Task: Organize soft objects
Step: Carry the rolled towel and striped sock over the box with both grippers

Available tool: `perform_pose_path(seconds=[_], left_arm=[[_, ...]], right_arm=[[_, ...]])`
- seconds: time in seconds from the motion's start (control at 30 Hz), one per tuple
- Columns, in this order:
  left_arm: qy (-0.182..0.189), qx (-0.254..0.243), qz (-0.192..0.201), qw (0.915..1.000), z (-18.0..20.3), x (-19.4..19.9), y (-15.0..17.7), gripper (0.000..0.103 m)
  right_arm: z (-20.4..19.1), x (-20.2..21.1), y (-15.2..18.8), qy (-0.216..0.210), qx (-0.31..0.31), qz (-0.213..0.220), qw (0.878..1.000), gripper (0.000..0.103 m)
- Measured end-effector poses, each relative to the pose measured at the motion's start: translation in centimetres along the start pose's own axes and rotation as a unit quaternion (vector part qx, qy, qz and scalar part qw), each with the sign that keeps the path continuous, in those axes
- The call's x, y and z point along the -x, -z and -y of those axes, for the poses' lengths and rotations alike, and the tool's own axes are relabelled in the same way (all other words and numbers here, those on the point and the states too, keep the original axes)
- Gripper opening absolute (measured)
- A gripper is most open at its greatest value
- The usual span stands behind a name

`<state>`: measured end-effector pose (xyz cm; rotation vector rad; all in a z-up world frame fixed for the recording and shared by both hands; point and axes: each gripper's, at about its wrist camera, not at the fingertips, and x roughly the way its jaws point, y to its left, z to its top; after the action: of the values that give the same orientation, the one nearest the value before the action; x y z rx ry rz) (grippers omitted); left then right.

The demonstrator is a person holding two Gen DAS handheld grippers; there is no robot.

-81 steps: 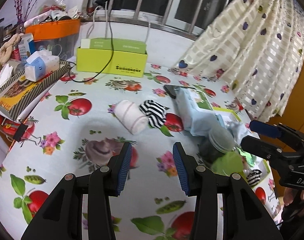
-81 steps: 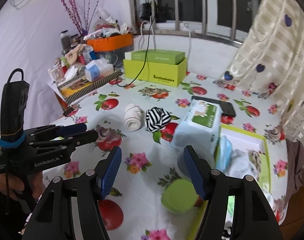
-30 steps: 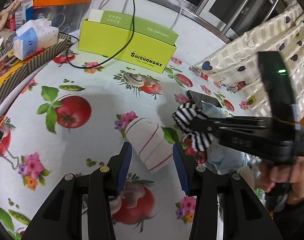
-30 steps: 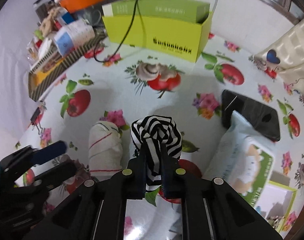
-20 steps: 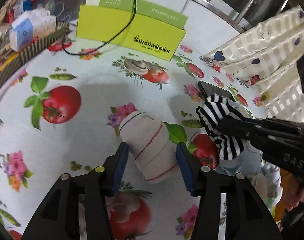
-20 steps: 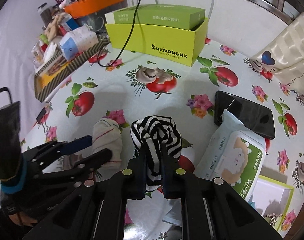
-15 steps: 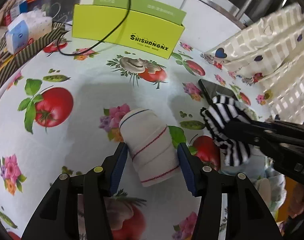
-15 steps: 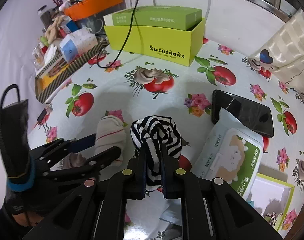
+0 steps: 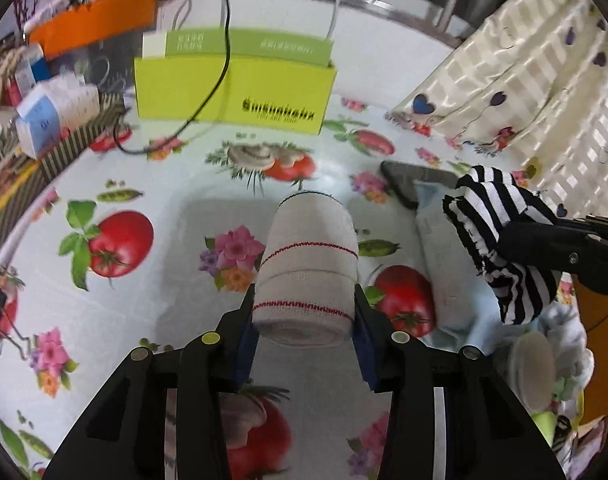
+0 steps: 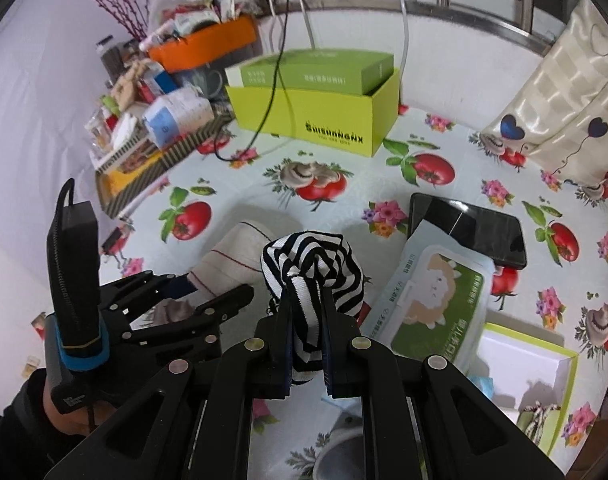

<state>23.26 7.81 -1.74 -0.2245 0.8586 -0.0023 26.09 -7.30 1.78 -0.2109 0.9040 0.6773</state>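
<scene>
Bright even daylight, soft shadows on glossy tablecloth [image 9: 152, 184], motion blur in left view, strong fisheye edge warping

Left gripper [image 9: 304, 320] started over bare tabletop [image 9: 144, 300] with jaws wide, then moved in on the bandage roll [image 9: 308, 264]; jaws are closing now with the roll between them, pads look to be touching its sides. Right gripper [image 10: 306, 344] went from spread-open over the wipes pack [image 10: 432, 300] to clamped on the striped sock [image 10: 312, 264]. Sock left the tabletop beside the roll and now hangs raised, clear of the roll, seemingly higher than a second ago.
</scene>
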Motion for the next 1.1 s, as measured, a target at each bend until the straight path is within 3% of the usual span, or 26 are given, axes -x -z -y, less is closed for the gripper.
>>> perform_pose_path(seconds=[0.53,0.83,1.1], left_arm=[[0.048,-0.065,0.077,0.9937,6.3,10.4,2.1,0.043],[0.080,-0.101,0.081,0.9883,10.4,12.5,3.7,0.043],[0.118,-0.139,0.059,0.9814,15.0,12.4,6.0,0.043]], right_arm=[[-0.9,10.8,5.1,-0.002,-0.005,0.097,0.995,0.011],[0.5,14.5,9.0,0.008,-0.023,0.121,0.992,0.011],[3.6,17.0,13.5,0.026,-0.059,0.131,0.989,0.011]])
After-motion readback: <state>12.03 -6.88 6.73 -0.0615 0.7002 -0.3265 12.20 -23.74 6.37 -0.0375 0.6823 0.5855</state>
